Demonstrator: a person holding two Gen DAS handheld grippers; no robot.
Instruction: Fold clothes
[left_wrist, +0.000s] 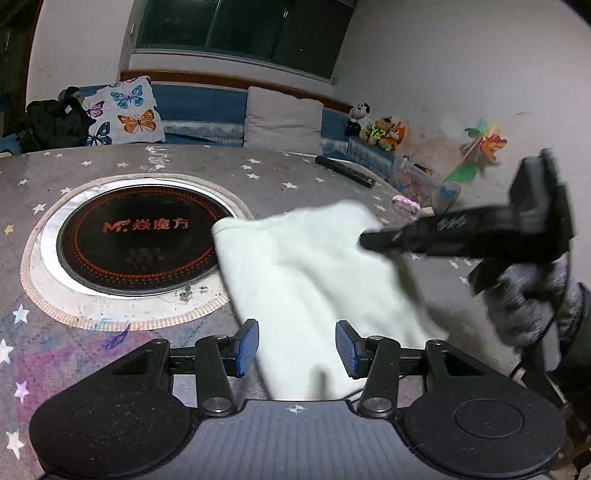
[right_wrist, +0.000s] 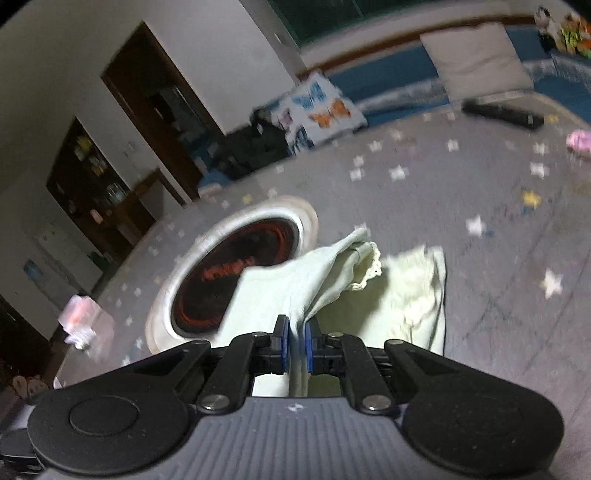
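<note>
The right gripper (right_wrist: 296, 341) pinches a fold of the pale cream cotton garment (left_wrist: 317, 273), lifted beside the round black induction hob (left_wrist: 138, 240). The left gripper (left_wrist: 295, 347) gapes wide, empty. The thin pinch may slip, collapsing the fold.

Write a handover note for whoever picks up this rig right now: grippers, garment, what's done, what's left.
Left gripper: jaws open, straddling the near edge of the pale garment without gripping it.
Right gripper: jaws shut on a bunched part of the garment, lifting it; the view is motion-blurred.
Garment: on the star-print table cover, one edge overlapping the round cooktop. A lace-trimmed edge hangs from the lifted part.
Done: one part lifted, apparently being carried over the rest.
Left: lay that fold down, flatten it, finish the remaining folds.
</note>
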